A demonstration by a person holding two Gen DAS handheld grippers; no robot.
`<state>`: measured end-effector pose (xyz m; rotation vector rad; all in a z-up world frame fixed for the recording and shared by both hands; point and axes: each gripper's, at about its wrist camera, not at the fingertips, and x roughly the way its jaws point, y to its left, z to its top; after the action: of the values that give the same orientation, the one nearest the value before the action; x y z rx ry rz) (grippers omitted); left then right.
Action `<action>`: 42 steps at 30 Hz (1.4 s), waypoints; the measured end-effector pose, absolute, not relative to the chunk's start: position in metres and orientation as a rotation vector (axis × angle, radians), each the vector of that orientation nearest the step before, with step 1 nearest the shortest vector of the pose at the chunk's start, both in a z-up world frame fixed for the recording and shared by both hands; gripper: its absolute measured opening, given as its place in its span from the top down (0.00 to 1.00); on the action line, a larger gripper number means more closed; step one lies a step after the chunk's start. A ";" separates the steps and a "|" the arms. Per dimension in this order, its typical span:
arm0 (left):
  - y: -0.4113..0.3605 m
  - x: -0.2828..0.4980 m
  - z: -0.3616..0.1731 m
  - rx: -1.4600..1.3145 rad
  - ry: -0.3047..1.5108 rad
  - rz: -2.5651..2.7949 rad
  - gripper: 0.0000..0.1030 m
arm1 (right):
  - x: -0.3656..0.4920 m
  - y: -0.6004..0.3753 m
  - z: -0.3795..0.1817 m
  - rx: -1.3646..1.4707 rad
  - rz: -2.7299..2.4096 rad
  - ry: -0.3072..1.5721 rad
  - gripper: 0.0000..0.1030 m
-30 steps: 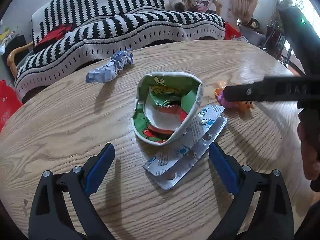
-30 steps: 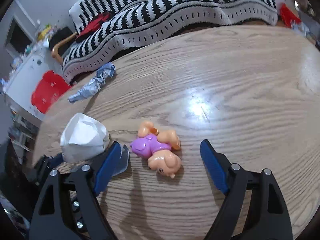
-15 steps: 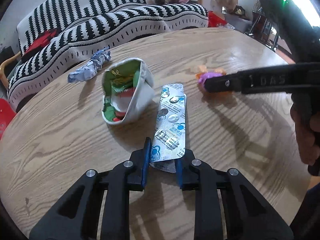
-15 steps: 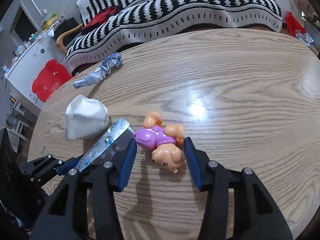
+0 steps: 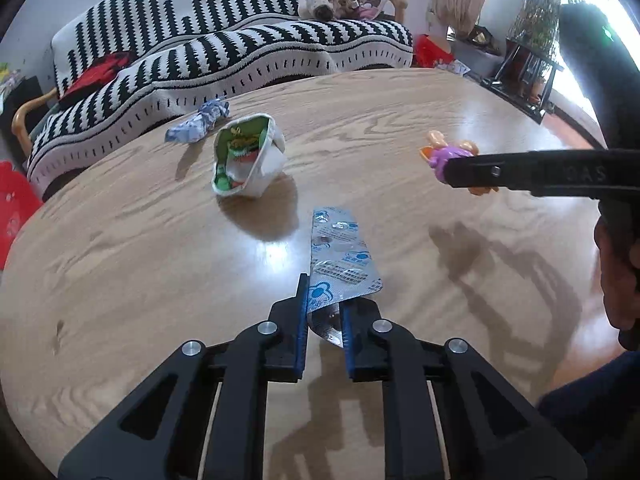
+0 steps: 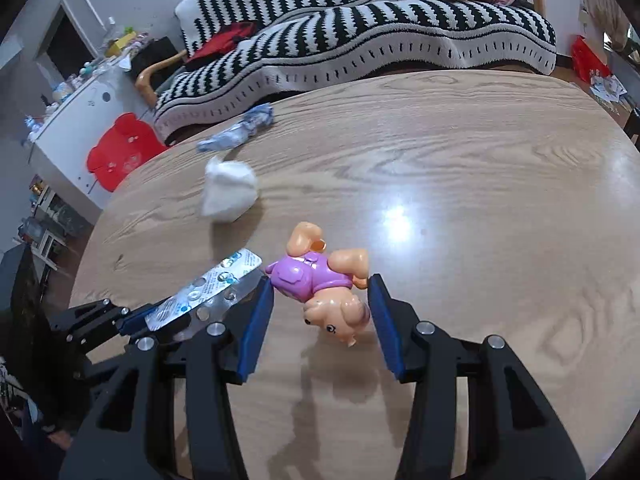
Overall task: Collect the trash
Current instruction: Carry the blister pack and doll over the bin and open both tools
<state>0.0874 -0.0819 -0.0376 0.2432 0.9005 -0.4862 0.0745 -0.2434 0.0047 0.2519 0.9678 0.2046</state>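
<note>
The left gripper (image 5: 325, 328) is clenched on the near end of a silver pill sheet (image 5: 340, 254), which sticks out above the round wooden table (image 5: 120, 280). The right gripper (image 6: 320, 320) pinches a small toy dog (image 6: 324, 284) between its blue pads, up off the wood. Farther out, an opened food packet (image 5: 246, 160) sits on the table, and a crumpled blue wrapper (image 5: 198, 126) lies close to the far edge. There is lots of bare wood all around them. A striped sofa (image 5: 224, 52) stands behind the table.
</note>
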 end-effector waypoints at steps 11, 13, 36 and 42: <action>-0.049 -0.016 -0.018 0.168 0.863 -0.432 0.88 | -0.046 -0.225 0.018 0.255 0.290 0.944 0.53; -0.043 -0.041 -0.015 0.148 0.858 -0.428 0.88 | -0.064 -0.218 0.016 0.241 0.308 0.950 0.53; -0.042 -0.139 -0.088 0.134 1.084 -0.564 0.88 | -0.173 -0.190 -0.056 0.237 0.372 1.174 0.53; -0.046 -0.127 -0.096 0.115 1.121 -0.555 0.88 | -0.164 -0.191 -0.062 0.256 0.368 1.197 0.53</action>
<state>-0.1273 -0.0456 -0.0958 0.1148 1.1206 -0.5553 -0.1639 -0.1906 -0.0615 0.2560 1.1971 0.3684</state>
